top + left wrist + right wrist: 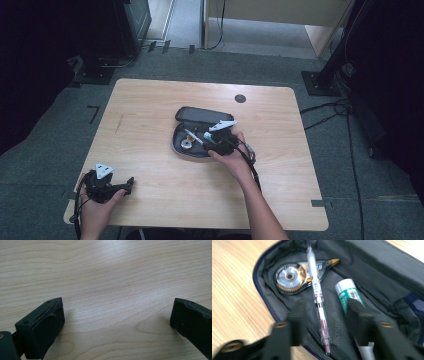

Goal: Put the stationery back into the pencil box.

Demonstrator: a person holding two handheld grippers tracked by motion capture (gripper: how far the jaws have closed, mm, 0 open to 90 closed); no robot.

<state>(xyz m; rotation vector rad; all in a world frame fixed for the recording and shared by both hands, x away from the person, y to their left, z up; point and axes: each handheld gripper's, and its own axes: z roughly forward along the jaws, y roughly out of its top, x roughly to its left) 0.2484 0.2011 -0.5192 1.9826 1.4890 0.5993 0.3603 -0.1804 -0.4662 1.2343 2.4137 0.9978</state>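
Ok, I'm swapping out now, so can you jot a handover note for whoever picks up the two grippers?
Left gripper: open, nothing between the jaws, resting at the near left corner of the table.
Right gripper: open over the open pencil case, jaws on either side of the clear pen, pads not pressing it.
In the case: correction tape dispenser, the pen lying across it, and a green and white glue stick beside the pen.
Done: these three things lie in the case.
Left, probably: draw the right gripper back and close the case.
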